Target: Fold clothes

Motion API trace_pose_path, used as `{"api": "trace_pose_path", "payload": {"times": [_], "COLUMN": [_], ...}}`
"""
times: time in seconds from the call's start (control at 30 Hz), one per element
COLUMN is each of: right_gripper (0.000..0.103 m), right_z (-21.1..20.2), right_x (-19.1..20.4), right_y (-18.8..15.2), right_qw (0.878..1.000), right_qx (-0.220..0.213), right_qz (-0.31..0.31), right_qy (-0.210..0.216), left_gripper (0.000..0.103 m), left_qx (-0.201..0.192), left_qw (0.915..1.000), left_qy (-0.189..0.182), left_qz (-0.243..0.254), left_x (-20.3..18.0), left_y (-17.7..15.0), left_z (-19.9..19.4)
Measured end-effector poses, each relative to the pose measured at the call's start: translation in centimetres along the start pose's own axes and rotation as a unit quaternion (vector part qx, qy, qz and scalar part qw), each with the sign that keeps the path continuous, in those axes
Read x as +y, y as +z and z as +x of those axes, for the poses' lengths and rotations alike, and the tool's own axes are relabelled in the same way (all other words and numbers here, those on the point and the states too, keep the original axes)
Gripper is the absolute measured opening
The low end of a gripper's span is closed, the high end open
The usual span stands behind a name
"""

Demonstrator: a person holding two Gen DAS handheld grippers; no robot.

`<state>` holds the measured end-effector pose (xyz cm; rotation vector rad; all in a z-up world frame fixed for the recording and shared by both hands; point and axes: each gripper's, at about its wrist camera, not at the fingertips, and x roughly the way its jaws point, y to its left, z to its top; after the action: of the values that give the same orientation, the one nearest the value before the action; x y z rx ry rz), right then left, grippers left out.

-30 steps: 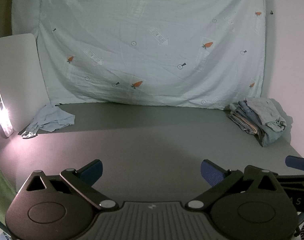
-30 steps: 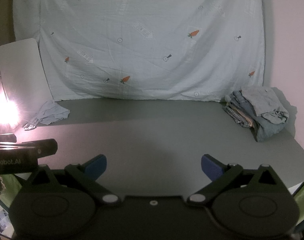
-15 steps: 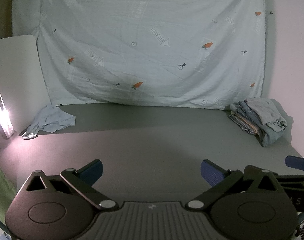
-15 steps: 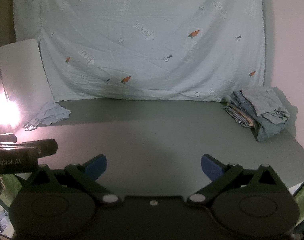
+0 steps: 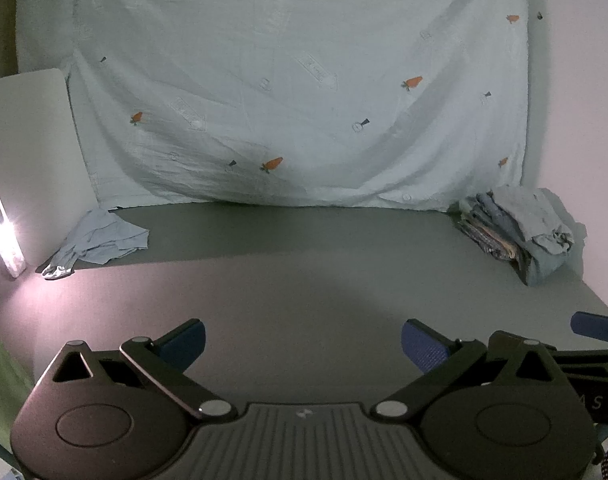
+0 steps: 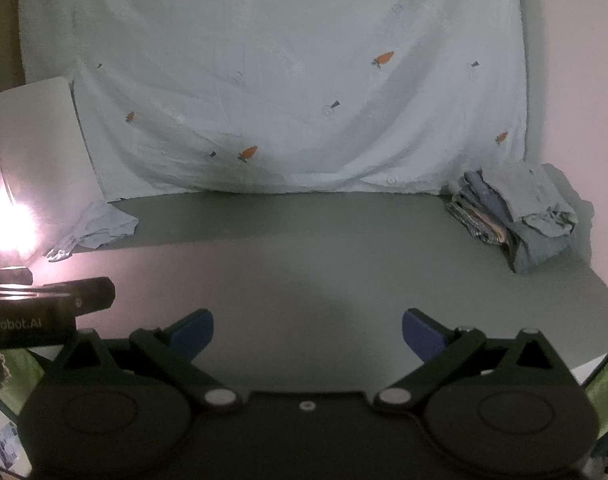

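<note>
A crumpled pale blue garment (image 5: 100,240) (image 6: 100,228) lies at the far left of the grey table (image 5: 304,280) (image 6: 304,260). A stack of folded clothes (image 5: 519,228) (image 6: 515,216) sits at the far right. My left gripper (image 5: 304,344) hovers open over the near table, nothing between its blue pads. My right gripper (image 6: 307,336) is likewise open and empty, beside the left one. Both stand well short of either pile. One blue fingertip of the right gripper (image 5: 595,326) shows at the right edge of the left wrist view.
A pale sheet with carrot prints (image 5: 296,92) (image 6: 296,80) hangs behind the table. A white panel (image 5: 28,152) leans at the left, with a bright lamp (image 6: 4,228) glaring beside it. The table's right edge (image 6: 599,288) runs close to the stack.
Both views have shifted slightly; the hanging sheet ripples and its prints move. The grippers stay open and empty, and the clothes lie where they were.
</note>
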<state>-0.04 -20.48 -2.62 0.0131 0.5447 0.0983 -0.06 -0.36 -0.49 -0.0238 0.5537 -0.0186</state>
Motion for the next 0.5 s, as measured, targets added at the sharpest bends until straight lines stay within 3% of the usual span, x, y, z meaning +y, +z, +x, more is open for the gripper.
{"api": "trace_pose_path", "payload": {"times": [0.3, 0.5], "right_gripper": [0.102, 0.102], "right_z": [2.6, 5.9], "right_x": [-2.7, -5.3], "right_y": [1.4, 3.2], "right_qw": [1.000, 0.999], "right_qx": [-0.002, -0.027], "right_qz": [0.012, -0.010], "right_qy": [-0.015, -0.029], "left_gripper": [0.103, 0.103], "left_qx": [0.011, 0.053], "left_qw": [0.9994, 0.9936], "left_qy": [-0.030, -0.083], "left_qz": [-0.007, -0.055], "left_x": [-1.4, -2.9], "left_y": [1.6, 4.3], "left_z": [3.5, 9.6]}}
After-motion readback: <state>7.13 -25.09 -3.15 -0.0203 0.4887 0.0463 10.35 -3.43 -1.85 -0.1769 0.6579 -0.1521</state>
